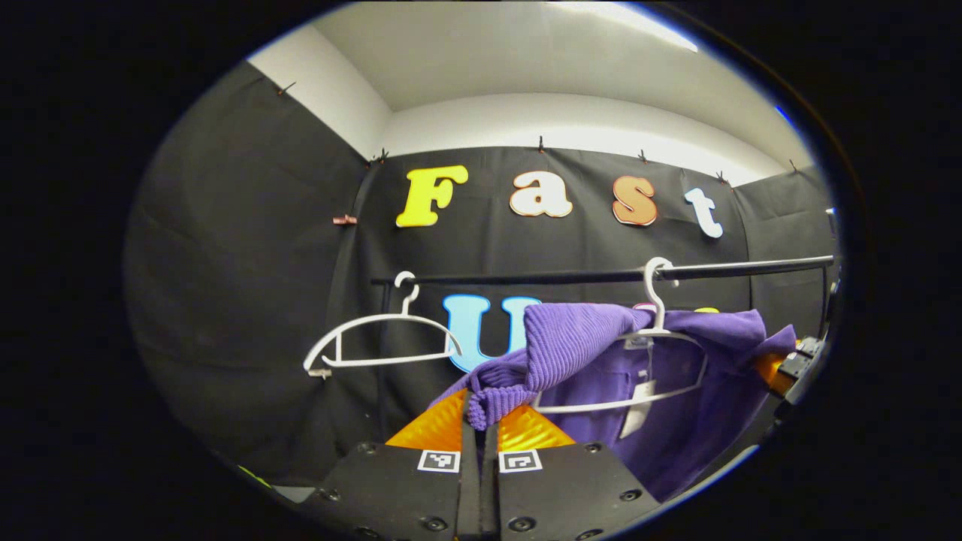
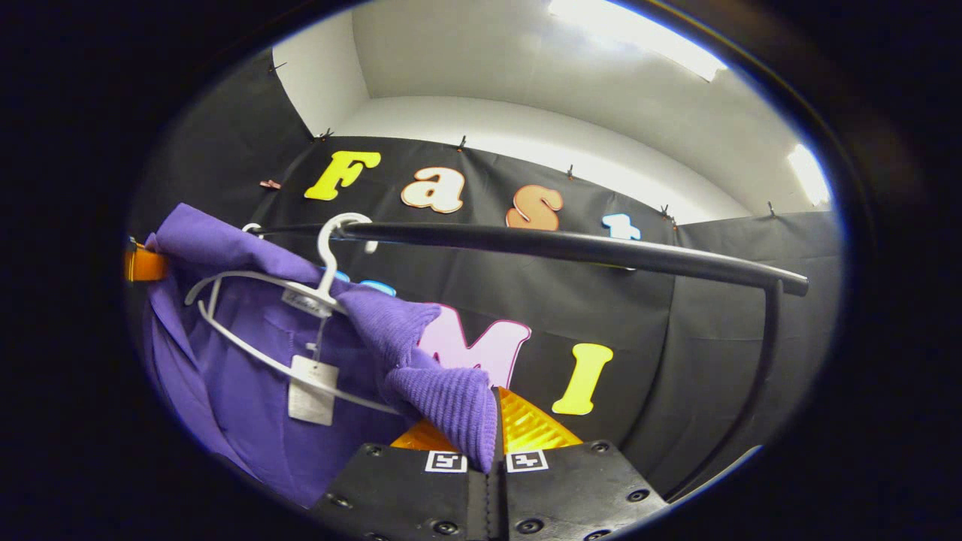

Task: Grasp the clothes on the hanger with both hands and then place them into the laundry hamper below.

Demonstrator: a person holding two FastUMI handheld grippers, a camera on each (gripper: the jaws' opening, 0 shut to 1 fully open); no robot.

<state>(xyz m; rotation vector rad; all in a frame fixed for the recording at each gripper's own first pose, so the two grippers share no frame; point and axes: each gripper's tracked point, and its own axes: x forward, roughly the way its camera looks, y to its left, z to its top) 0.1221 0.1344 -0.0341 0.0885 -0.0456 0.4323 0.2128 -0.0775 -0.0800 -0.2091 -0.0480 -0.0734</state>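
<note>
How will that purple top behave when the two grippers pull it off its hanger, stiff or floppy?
Probably floppy: the purple top sags in soft folds below the white hanger, and its ribbed edge bunches where the left gripper pinches it. It looks light, since the thin hanger carries it without bending. The knit may snag on the hanger when the right gripper pulls.

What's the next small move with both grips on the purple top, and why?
Probably lift both ends up and off the hanger. The left hand-held gripper and the right hand-held gripper each pinch a ribbed edge of the top, which is still draped on the hanger hooked over the rail.
</note>
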